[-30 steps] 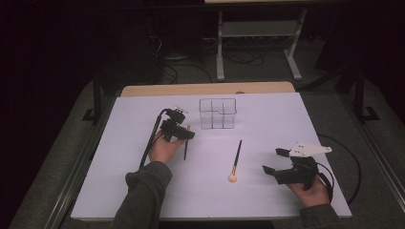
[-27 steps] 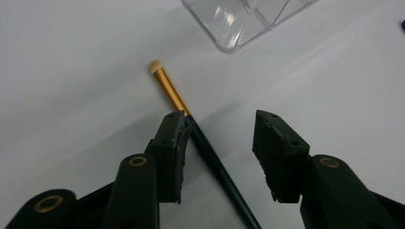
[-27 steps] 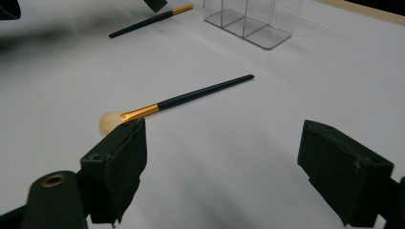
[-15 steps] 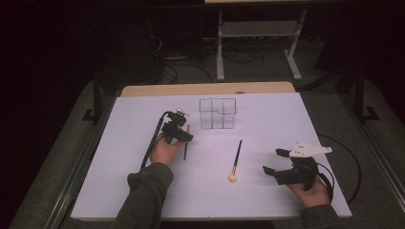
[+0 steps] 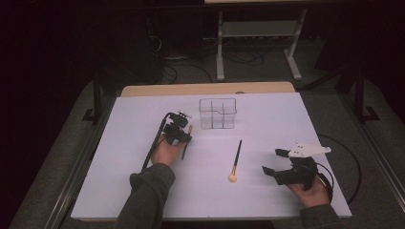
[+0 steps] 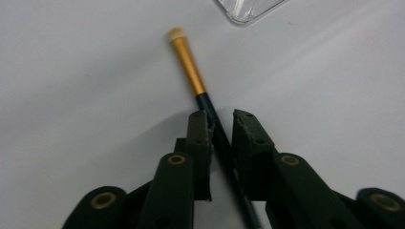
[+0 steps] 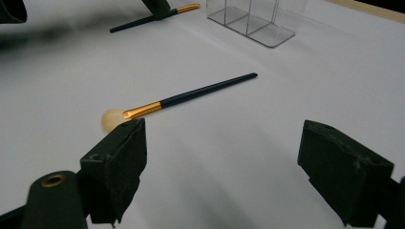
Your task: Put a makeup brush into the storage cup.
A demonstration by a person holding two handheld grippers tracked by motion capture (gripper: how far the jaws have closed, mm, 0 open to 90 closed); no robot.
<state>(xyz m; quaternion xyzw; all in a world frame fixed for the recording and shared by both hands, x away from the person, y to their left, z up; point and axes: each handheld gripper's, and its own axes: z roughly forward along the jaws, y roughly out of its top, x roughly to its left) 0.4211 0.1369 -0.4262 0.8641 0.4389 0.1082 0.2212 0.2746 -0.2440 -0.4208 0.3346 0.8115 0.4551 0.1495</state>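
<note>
- Handling assessment concerned the small brush (image 6: pixel 210 114) under the left tongs (image 6: pixel 220 125), lying flat on the white surface (image 5: pixel 143 114) just left of the clear organiser (image 5: pixel 218 113).
- We found the left tongs had just been closing, with the dark handle between the pads; a thin gap remained on one side in the left gripper view, so we judged the grip near but not fully seated.
- We rated the brush light and stiff along its handle, with a gold ferrule (image 6: pixel 189 67) and a small pale tip (image 6: pixel 175 33) that looked soft.
- We considered the lacquered handle likely slippery and thin enough to roll or pivot between flat pads.
- We advised holding on the dark handle close behind the ferrule, clear of the bristles, for better balance when lifted.
- We noted the right tongs (image 7: pixel 222 167) released, pads well apart, hovering near a second, larger brush (image 7: pixel 181 98) with a fluffy head, which lay untouched mid-surface.
</note>
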